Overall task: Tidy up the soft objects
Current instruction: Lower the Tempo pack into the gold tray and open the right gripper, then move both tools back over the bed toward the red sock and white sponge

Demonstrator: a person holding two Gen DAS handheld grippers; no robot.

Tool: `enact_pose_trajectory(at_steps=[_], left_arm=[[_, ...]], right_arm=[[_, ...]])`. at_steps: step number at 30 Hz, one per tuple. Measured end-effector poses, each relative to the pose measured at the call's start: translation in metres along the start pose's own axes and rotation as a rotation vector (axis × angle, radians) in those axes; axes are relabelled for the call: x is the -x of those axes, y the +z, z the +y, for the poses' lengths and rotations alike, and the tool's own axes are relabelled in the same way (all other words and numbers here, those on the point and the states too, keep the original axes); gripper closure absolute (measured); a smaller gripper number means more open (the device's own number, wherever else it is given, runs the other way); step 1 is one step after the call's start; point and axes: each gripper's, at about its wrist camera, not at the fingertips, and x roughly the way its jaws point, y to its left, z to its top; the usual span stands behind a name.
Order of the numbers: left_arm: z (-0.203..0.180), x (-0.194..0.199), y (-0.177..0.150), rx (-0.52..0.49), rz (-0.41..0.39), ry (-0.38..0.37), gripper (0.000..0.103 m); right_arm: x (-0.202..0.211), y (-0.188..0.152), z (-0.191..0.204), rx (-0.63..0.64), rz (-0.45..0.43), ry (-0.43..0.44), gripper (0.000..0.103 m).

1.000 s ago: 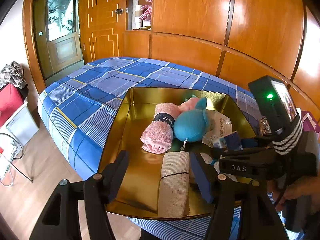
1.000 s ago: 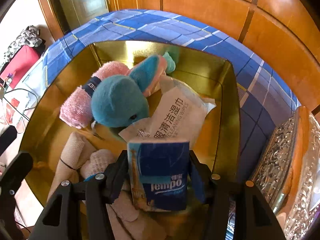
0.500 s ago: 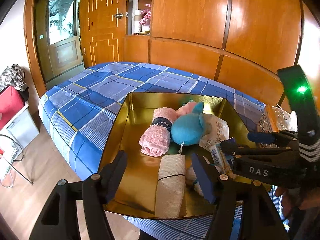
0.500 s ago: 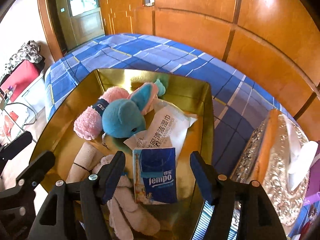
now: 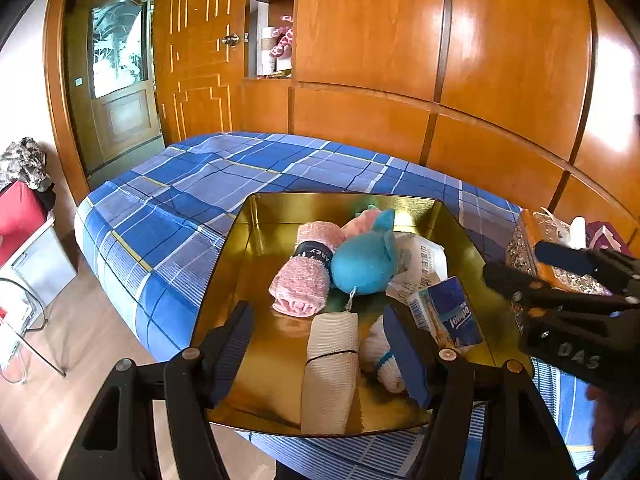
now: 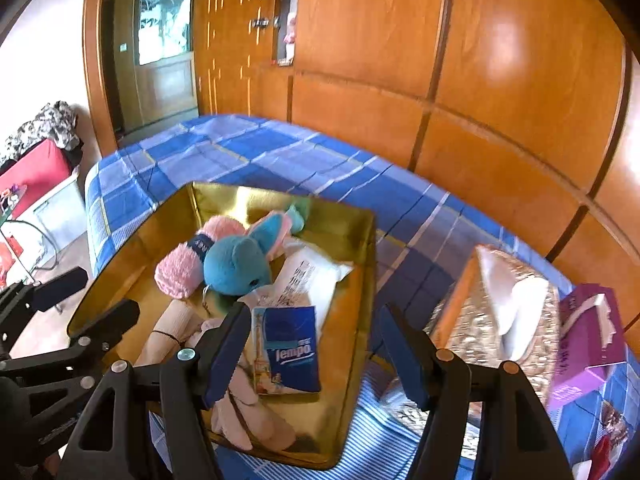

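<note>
Gold tray (image 5: 224,264) sits on the blue plaid bedspread (image 5: 192,196), near the bed's front edge. Inside it: a rolled pink towel (image 5: 304,280) with a dark band, lying against a teal plush toy (image 5: 364,264); behind and right of the plush, a white wet-wipes pack (image 6: 312,280). At the near end, a rolled beige cloth (image 5: 330,372) bound with a thin black band, a pale plush piece (image 6: 244,412) beside it, and a blue Tempo tissue pack (image 6: 290,350) lying flat on the tray floor, overlapping the wipes pack's near edge.

Left gripper (image 5: 320,356): jaws spread wide, nothing between the pads; the beige roll shows in the gap below, untouched as far as the view tells.

Right gripper (image 6: 310,354): jaws apart and empty, above the tray's right half; the tissue pack lies under the gap, clear of both fingers.

Right of the tray, on the bedspread: an ornate gold tissue box (image 6: 496,320) and a purple tissue box (image 6: 588,344). Wooden wall panelling (image 5: 400,60) behind.
</note>
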Motion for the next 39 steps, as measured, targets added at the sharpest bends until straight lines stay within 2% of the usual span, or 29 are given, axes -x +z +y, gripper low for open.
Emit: enact_pose_trajectory(at_steps=[8, 18, 29, 35, 39], left_arm=[[-0.009, 0.006, -0.001, -0.028, -0.017, -0.016, 0.036], [-0.022, 0.012, -0.001, -0.07, -0.034, -0.039, 0.036], [-0.048, 0.022, -0.007, -0.161, -0.039, -0.119, 0.036], [-0.067, 0.029, -0.01, -0.219, -0.032, -0.174, 0.035], [-0.083, 0.034, -0.013, -0.264, -0.02, -0.224, 0.036]], right_arm=[[0.034, -0.002, -0.021, -0.042, -0.084, -0.039, 0.035], [0.071, -0.014, -0.08, -0.147, -0.136, -0.132, 0.035], [0.115, -0.052, -0.182, -0.314, -0.16, -0.333, 0.035], [0.137, -0.082, -0.24, -0.424, -0.136, -0.449, 0.035], [0.154, -0.114, -0.284, -0.54, -0.103, -0.516, 0.035]])
